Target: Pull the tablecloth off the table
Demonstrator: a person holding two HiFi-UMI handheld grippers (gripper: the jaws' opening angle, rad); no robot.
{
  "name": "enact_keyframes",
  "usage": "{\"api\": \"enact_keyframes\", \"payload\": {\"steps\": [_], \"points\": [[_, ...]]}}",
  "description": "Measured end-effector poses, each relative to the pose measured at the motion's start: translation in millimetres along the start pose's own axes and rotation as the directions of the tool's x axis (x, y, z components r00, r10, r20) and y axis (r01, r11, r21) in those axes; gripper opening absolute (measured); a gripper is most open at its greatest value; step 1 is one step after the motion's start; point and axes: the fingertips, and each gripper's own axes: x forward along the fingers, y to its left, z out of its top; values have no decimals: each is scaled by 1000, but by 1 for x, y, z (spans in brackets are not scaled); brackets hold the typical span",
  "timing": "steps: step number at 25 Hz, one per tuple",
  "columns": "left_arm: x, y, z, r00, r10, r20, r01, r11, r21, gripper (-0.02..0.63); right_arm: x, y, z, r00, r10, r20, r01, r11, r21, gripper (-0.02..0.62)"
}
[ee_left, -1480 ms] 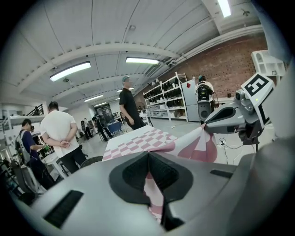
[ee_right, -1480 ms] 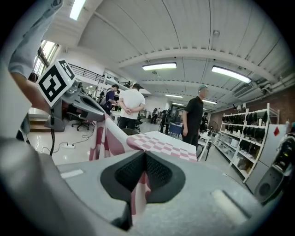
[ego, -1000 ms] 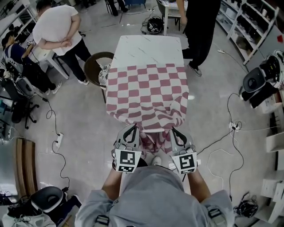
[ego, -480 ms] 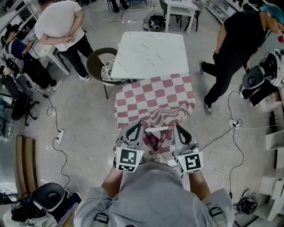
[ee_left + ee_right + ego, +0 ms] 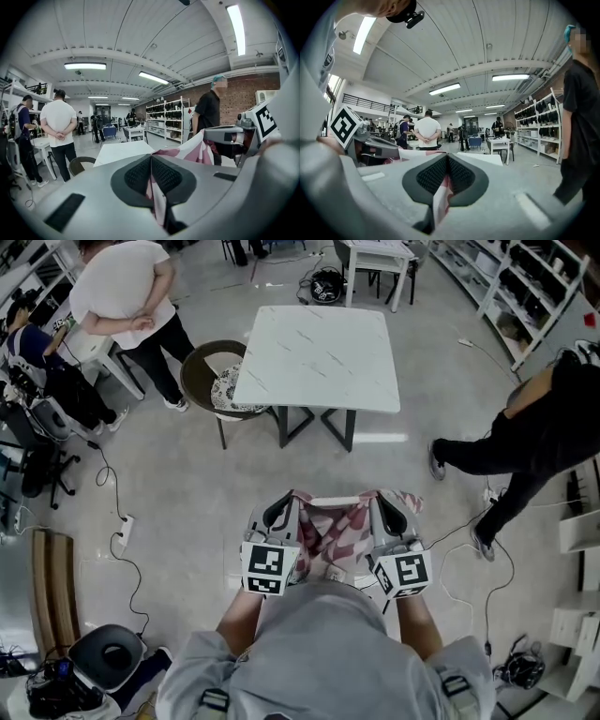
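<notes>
The left gripper and right gripper are clamping shut on the tablecloth, which is hanging between them, clear of the worktop's near edge, where its loose folds are probably risking snagging underfoot and pulling free.

Grey sweatshirt, black strap buckles

Both forearms reach forward, side by side, close to the body. The left gripper and right gripper sit level, marker cubes facing up, each with jaws pinched tight on a fold of tablecloth.
</notes>
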Motion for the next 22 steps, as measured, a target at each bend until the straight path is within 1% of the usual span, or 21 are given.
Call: {"api": "enact_keyframes", "payload": {"steps": [3, 10, 18, 22], "points": [[0, 1, -1, 1000, 10, 6, -10, 1000, -15, 6, -2, -8, -8, 1000, -24, -17, 25, 999, 46, 8], [8, 6, 7, 999, 16, 32, -15, 999, -38, 6, 5, -14, -2, 999, -52, 1, 52, 996, 79, 8], [17, 10, 10, 999, 18, 40, -16, 999, -52, 6, 11, -18, 1, 998, -60, 14, 58, 995, 82, 6], [20, 14, 10, 999, 22, 46, -20, 999, -42, 6, 17, -18, 0, 998, -58, 13, 57, 995, 77, 6]]}}
